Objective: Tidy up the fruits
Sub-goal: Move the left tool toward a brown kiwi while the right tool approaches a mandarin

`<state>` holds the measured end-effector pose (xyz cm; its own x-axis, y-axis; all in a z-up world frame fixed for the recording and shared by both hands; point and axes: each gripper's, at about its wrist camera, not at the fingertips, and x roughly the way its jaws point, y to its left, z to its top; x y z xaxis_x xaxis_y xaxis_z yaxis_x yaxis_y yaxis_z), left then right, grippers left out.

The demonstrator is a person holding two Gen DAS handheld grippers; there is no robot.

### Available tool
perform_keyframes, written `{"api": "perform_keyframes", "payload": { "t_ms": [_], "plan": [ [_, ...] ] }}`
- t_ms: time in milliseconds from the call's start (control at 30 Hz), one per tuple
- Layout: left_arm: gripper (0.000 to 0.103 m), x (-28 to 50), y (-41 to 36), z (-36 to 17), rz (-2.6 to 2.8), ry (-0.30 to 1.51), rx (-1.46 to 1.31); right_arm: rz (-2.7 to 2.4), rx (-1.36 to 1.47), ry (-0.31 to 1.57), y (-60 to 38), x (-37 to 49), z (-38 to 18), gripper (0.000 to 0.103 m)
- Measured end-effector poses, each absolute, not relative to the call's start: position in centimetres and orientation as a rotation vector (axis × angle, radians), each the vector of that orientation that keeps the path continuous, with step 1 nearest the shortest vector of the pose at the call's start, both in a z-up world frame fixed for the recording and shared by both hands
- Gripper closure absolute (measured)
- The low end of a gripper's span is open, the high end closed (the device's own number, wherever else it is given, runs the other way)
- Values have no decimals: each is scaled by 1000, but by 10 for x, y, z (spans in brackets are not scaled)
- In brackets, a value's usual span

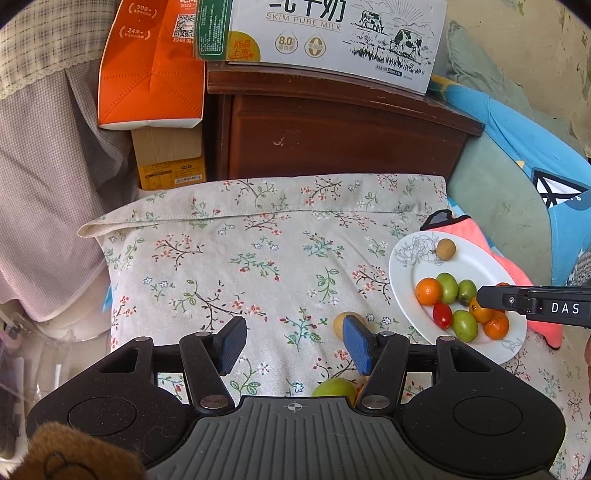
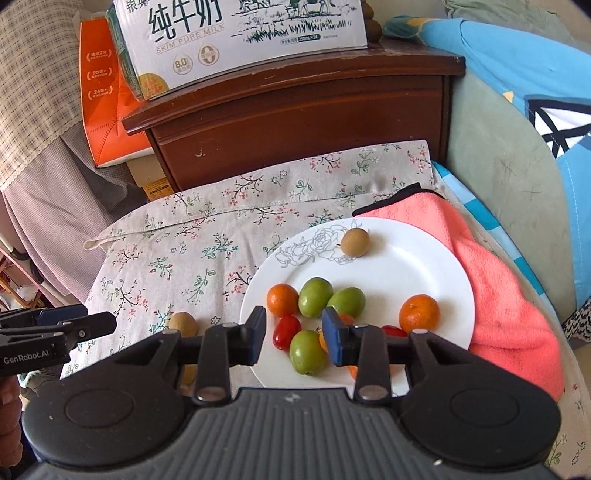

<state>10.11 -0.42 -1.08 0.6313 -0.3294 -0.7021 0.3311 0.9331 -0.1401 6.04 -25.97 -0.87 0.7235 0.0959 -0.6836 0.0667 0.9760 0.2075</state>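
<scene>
A white plate (image 2: pixel 417 266) holds small oranges (image 2: pixel 419 313), green fruits (image 2: pixel 314 297), red cherry tomatoes (image 2: pixel 286 331) and a tan longan (image 2: pixel 354 242). The plate also shows in the left wrist view (image 1: pixel 476 258). My right gripper (image 2: pixel 293 339) is open and empty above the plate's near fruits. My left gripper (image 1: pixel 293 341) is open and empty over the floral cloth. A tan longan (image 1: pixel 341 323) lies on the cloth by its right finger, and a green fruit (image 1: pixel 334 387) lies under the gripper. That longan shows in the right wrist view (image 2: pixel 181 323).
A floral cloth (image 1: pixel 240 258) covers the surface. A coral towel (image 2: pixel 498 288) lies under the plate's right side. Behind stand a brown wooden cabinet (image 1: pixel 332 136) with a milk carton box (image 1: pixel 332 33) on top and an orange box (image 1: pixel 151 70).
</scene>
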Motion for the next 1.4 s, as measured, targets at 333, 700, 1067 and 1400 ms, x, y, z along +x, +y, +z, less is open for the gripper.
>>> {"api": "perform_keyframes", "payload": {
  "t_ms": [333,700,1067,1400],
  "plan": [
    [46,98,-9,-12,-397,800,31,-68,275,735,-279,60,-5,68],
    [46,101,-1,-19,-352,830,33,150,225,764,-229,46,-9,68],
    [46,101,3,-23,-347,847,25,340,97,847,-167,37,-40,68],
    [46,101,1,-26,-359,861,23,314,75,863,-158,47,-55,74]
  ]
}}
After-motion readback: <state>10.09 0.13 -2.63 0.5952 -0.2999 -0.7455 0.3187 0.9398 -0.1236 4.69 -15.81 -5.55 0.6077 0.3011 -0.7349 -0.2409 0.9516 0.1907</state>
